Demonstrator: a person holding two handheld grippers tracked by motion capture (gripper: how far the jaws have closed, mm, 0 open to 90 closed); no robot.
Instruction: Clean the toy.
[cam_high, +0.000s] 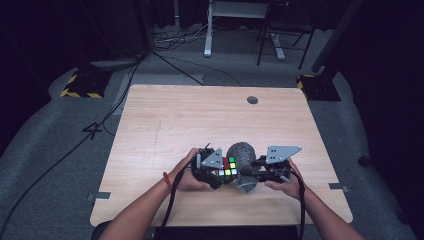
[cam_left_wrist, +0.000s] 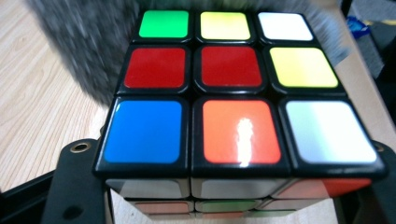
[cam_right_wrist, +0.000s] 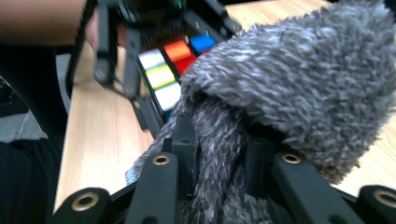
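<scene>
1. The left gripper (cam_high: 216, 172) has its jaws around the multicoloured plastic puzzle cube (cam_left_wrist: 238, 88), near the wooden table's (cam_high: 165, 125) front edge.
2. The right gripper (cam_right_wrist: 219, 154) pinches the grey fluffy fabric pouch (cam_right_wrist: 299, 88) tightly, probably to present it beside the cube.

Both forearms come in from the near edge and angle inward. The left hand (cam_high: 187, 176) holds the left gripper (cam_high: 220, 172), jaws barely parted. The right hand (cam_high: 284, 181) holds the right gripper (cam_high: 247, 177), jaws pinched together, pointing toward the left one.
</scene>
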